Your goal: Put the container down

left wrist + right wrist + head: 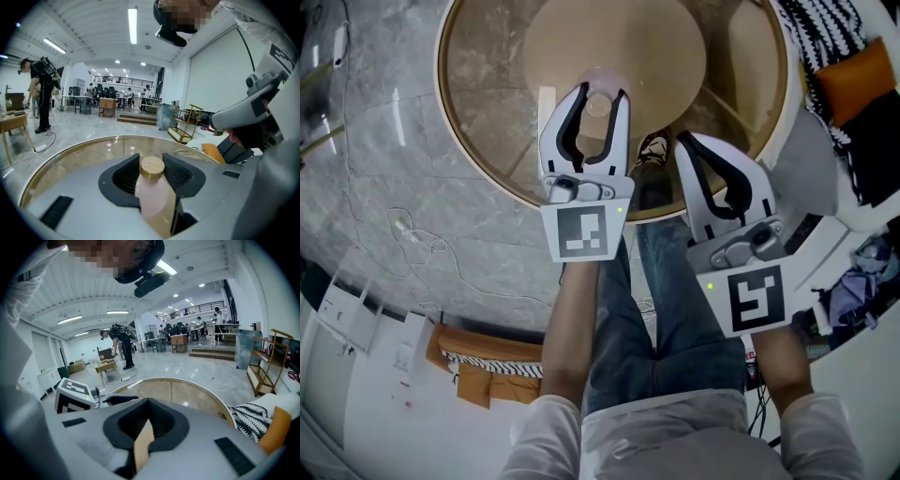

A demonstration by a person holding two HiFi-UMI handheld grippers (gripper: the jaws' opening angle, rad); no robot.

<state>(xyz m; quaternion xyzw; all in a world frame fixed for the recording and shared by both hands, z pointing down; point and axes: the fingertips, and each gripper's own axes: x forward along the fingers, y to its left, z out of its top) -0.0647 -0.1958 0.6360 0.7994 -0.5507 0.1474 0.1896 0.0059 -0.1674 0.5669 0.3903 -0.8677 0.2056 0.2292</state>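
Grey marbled floor point(394, 187) all round, and right under the person is a round glass-topped table point(487, 141). The left gripper point(602, 92) is clamped on a pale pink bottle point(152, 197) with a tan cap point(152, 167), held over the glass at about 6 o'clock from the table's middle.

In the left gripper view the cap points to 12 o'clock toward the jaw tips and the body runs back to 6 o'clock. So its long axis looks tipped along the jaws, not plumb. I'd guess it needs righting so the base meets the glass first. Can't tell how high it hangs.

The right gripper point(689, 142) sits at 3 o'clock from the left one, jaws pinched together on nothing.
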